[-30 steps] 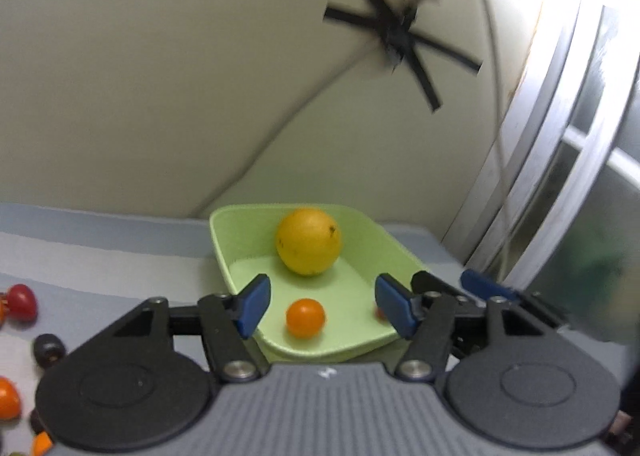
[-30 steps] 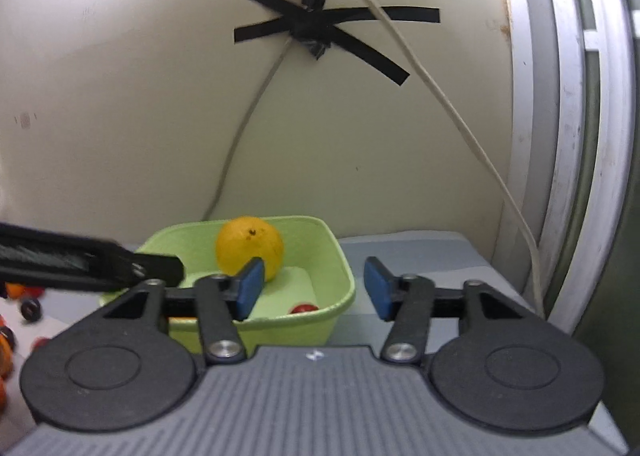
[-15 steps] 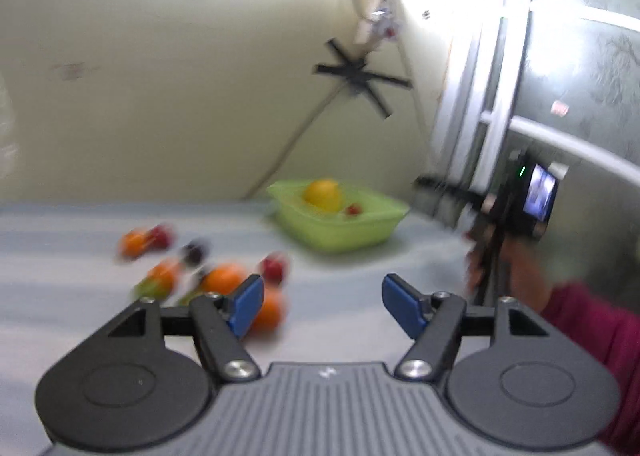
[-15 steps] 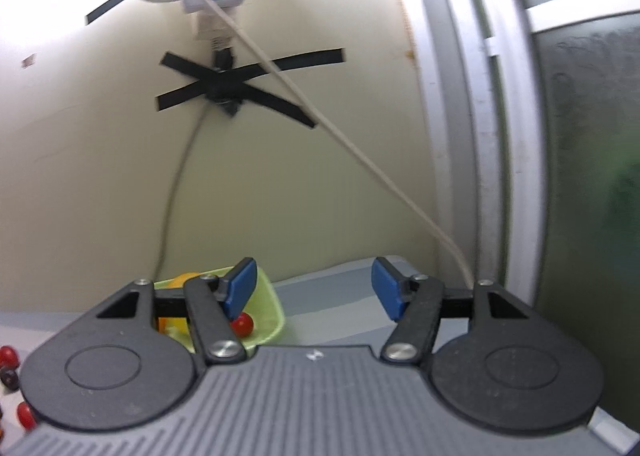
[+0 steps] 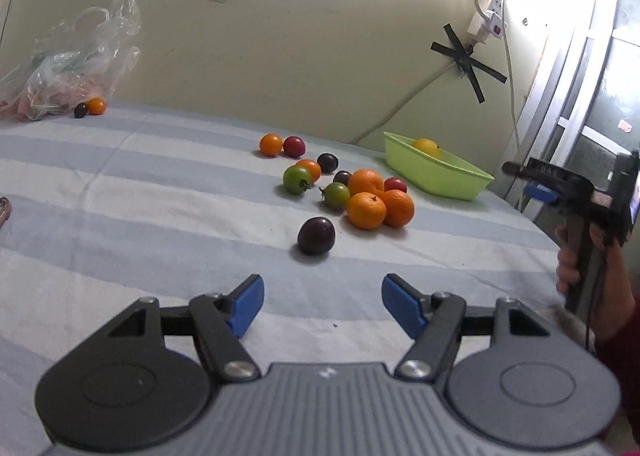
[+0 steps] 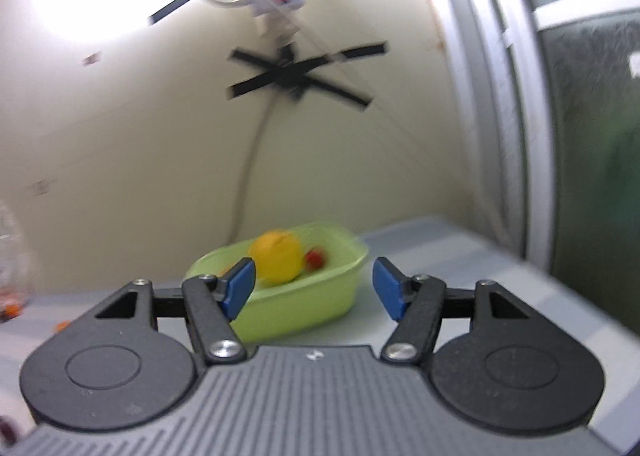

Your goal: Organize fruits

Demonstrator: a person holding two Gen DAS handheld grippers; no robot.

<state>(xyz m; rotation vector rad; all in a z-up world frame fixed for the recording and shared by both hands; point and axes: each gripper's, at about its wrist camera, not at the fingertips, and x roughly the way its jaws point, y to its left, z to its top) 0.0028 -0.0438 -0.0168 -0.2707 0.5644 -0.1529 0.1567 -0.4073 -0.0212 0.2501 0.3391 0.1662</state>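
A green tray [image 5: 440, 176] stands at the back right of the striped cloth and holds a yellow fruit [image 5: 426, 146]. In the right wrist view the tray [image 6: 304, 304] also holds a small red fruit [image 6: 316, 258]. Loose fruit lies left of the tray: three oranges [image 5: 366, 210], green tomatoes [image 5: 297, 179] and a dark plum [image 5: 316, 235]. My left gripper [image 5: 322, 306] is open and empty, low over the cloth in front of the plum. My right gripper [image 6: 314, 288] is open and empty, just short of the tray; it also shows in the left wrist view [image 5: 560, 188].
A clear plastic bag [image 5: 68, 64] with more fruit lies at the back left by the wall. A power strip [image 5: 490, 18] and cable hang on the wall above the tray. A window frame [image 6: 500, 96] stands at the right.
My left gripper has pulled far back from the tray to the near side of the cloth. My right gripper has swung back toward the tray. Both stay open.
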